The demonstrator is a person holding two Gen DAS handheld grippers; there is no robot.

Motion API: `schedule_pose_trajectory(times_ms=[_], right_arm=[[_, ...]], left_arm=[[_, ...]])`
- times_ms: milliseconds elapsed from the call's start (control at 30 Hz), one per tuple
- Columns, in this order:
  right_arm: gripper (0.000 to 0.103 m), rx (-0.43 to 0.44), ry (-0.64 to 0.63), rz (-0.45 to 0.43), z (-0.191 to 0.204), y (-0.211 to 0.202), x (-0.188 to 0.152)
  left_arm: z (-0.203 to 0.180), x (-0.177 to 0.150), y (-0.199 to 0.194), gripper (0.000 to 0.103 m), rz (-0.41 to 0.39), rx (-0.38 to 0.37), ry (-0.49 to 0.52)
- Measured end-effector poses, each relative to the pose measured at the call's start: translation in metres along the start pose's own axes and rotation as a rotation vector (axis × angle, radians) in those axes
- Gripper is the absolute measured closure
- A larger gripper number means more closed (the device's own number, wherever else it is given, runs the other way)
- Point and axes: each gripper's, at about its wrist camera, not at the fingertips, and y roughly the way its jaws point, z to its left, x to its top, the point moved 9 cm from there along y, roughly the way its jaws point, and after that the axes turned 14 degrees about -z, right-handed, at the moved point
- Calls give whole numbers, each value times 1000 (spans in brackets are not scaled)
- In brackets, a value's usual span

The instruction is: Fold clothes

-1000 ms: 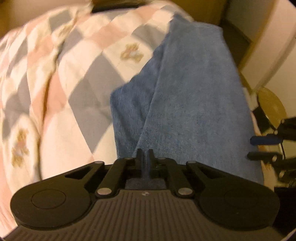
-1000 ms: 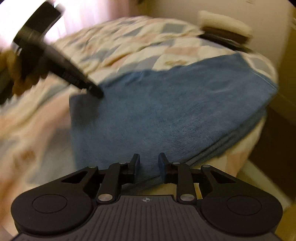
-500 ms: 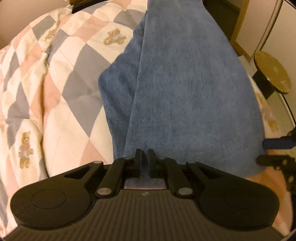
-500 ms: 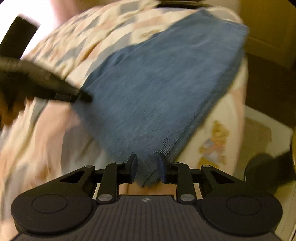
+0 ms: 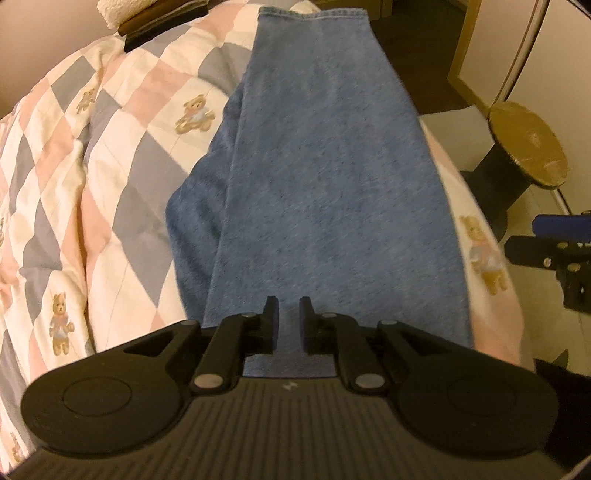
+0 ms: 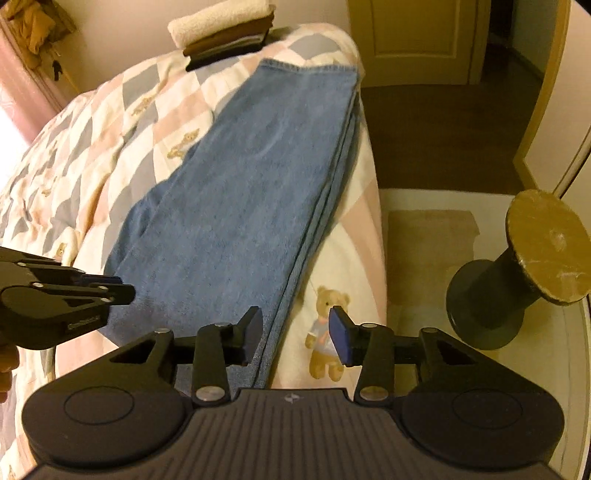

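Quilt (image 5: 122, 155) – jeans (image 5: 325, 177) beyond left claw (image 5: 288, 308)

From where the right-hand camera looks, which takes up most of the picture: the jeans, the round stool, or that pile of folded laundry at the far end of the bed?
Largest to smallest, as seen:
1. jeans
2. round stool
3. pile of folded laundry

The pile lies farthest from the camera, so its true size against the stool is unsure.

quilt (image 5: 122, 155): pink, grey and cream checks, teddy-bear prints, covers bed | folded stack (image 6: 225, 29): cream towel on top of brown and dark layers, at quilt's far end | stool (image 6: 517, 273): round tan top, dark pedestal, on floor beside bed | door (image 6: 413, 40): cream, beyond bed
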Motion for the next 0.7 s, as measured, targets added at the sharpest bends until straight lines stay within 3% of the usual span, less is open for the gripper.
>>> schedule_pose_trajectory(times_ms=[400,700], right_arm=[[50,32,-55,-17,13,-42,15],[47,44,-109,5,19,-62,9]], left_arm=[[-9,17,-39,87,-38,-5,-32],[-7,7,-67,79,-22,7,-1]])
